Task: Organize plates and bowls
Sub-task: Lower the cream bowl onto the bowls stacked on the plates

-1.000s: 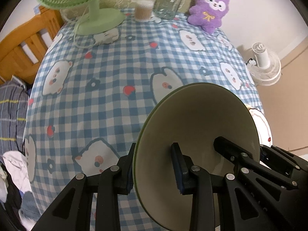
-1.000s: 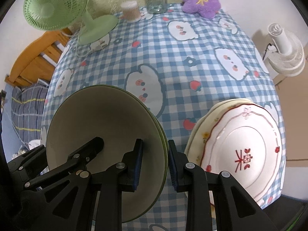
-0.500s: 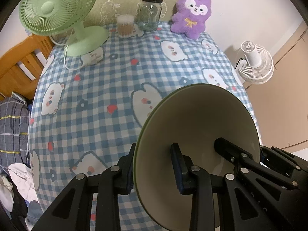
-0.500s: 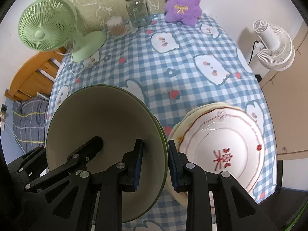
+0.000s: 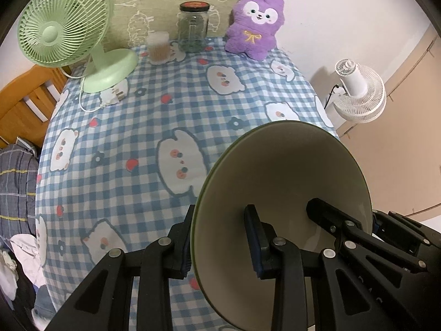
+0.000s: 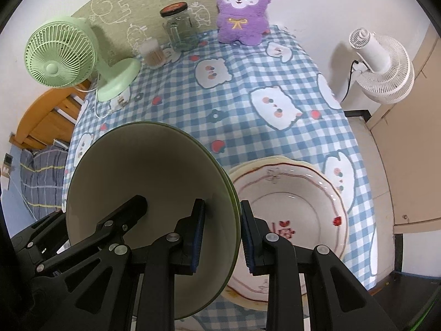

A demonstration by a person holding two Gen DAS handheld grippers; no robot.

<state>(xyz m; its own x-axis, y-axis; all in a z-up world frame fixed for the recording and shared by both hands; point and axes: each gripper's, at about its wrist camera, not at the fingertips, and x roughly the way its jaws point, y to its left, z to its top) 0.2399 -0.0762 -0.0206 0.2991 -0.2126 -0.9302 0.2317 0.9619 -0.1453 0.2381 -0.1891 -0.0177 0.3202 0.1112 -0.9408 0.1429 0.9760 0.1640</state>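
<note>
I have both tools closed on the same green bowl (image 5: 281, 182), one on each side of its rim. My left tool (image 5: 220, 245) pinches the rim on its side, one blue-padded finger outside the wall and the other inside the cream-coloured hollow. My right tool (image 6: 222, 233) grips the opposite edge the same way (its outer finger sits between the bowl and the plates). The jaws of both stand only as far apart as the rim between them, which looks like two nested edges in the right view.

The bowl hangs tilted in the air above the checked blue table (image 6: 242, 82), clear of the cloth. Just beside it, at the near right edge of the table, lies a stack of plates (image 6: 303, 193), the top one white with a red scalloped line and small red marks. At the far end stand a green fan (image 5: 63, 33), a glass jar (image 5: 193, 27) and a purple plush toy (image 6: 239, 8).
</note>
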